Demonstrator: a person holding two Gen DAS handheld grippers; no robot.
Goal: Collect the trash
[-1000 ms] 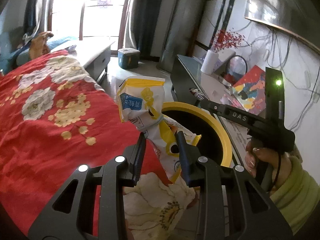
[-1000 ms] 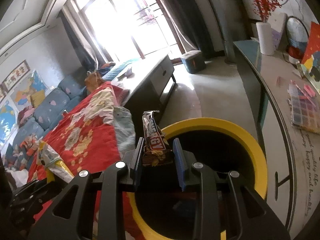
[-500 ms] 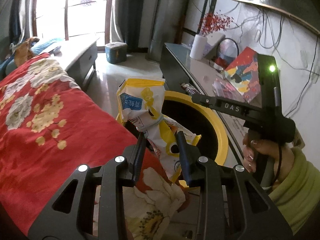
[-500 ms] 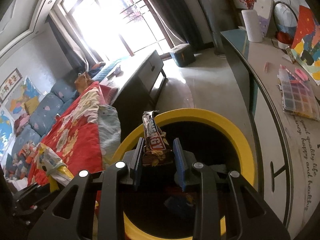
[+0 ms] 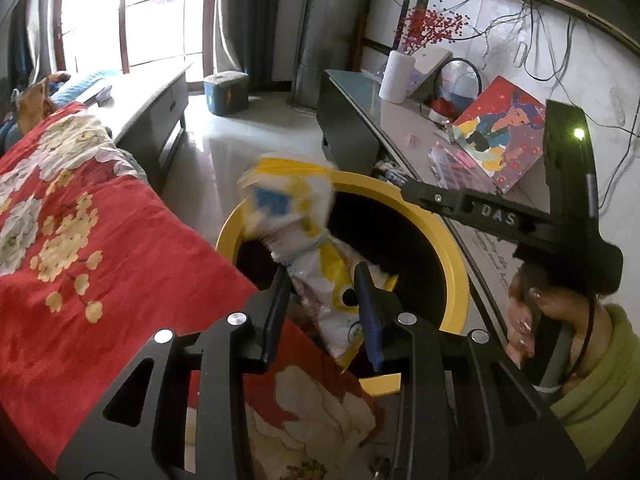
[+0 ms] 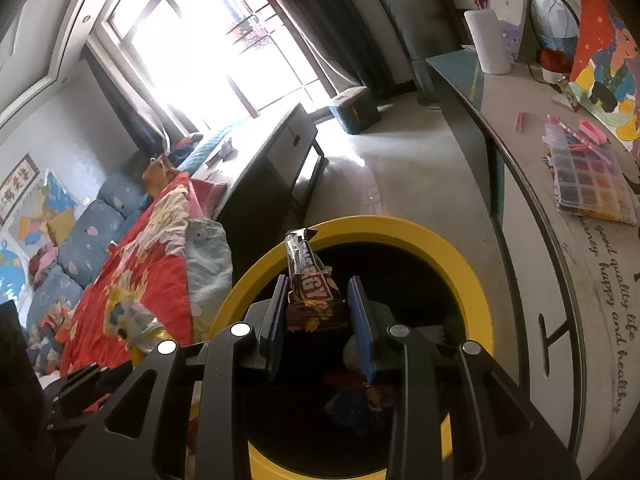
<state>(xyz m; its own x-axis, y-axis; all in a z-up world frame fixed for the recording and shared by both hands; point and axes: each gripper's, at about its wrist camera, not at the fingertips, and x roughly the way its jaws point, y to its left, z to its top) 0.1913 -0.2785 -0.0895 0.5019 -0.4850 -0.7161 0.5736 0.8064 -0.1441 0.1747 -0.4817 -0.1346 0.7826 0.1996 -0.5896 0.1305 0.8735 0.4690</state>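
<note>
Wrapper (image 6: 308, 280) between right tongs (image 6: 318, 312); left tongs (image 5: 320, 300) pinch bag (image 5: 320, 280) (blurred)

The left tool (image 5: 320, 312) grips a crumpled white-and-yellow bag (image 5: 316, 264) by its lower part, its blurred top over the rim of a yellow bin (image 5: 456, 264). The right tool (image 5: 520, 220) reaches across the bin's far side. A red floral blanket (image 5: 100, 264) lies left.

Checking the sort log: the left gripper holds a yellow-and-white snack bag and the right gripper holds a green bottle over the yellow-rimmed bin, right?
Not quite. The right wrist view shows the right gripper holding a brown candy-bar wrapper, not a green bottle, over the yellow-rimmed bin. The rest stands.
</note>
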